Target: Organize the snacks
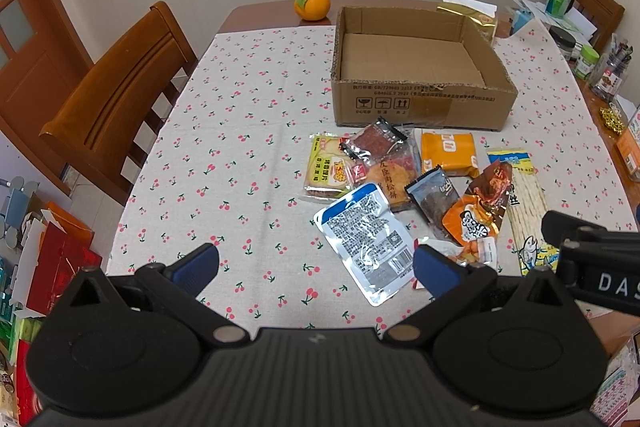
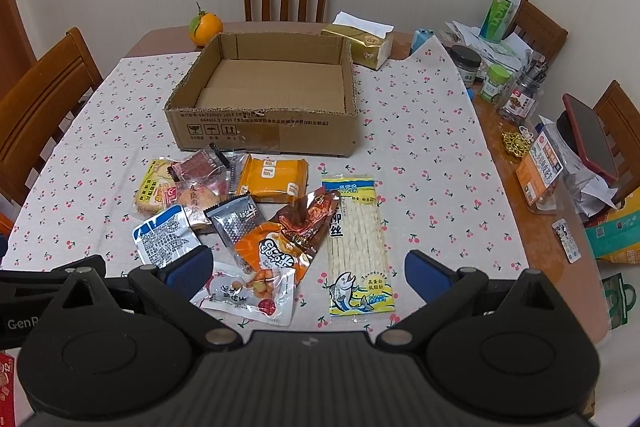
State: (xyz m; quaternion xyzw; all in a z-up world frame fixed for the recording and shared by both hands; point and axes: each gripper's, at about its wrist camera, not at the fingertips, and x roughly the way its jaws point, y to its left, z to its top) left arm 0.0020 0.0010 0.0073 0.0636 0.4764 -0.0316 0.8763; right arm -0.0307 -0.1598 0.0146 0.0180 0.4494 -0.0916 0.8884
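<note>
Faintly, "DAS" marks right gripper (image 1: 600, 267) housing.

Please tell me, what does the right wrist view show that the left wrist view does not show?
Only the right wrist view shows the red phone leaning at the table's right edge, and the whole clear snack pouch nearest the camera. Only the left wrist view shows the wooden door and the red bags on the floor. Both show the empty cardboard box, the orange and the snack pile.

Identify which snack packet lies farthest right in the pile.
The long yellow-and-blue fish-strip packet, with a cartoon fish at its near end. It lies flat at the pile's right edge; the other packets cluster left of it.
</note>
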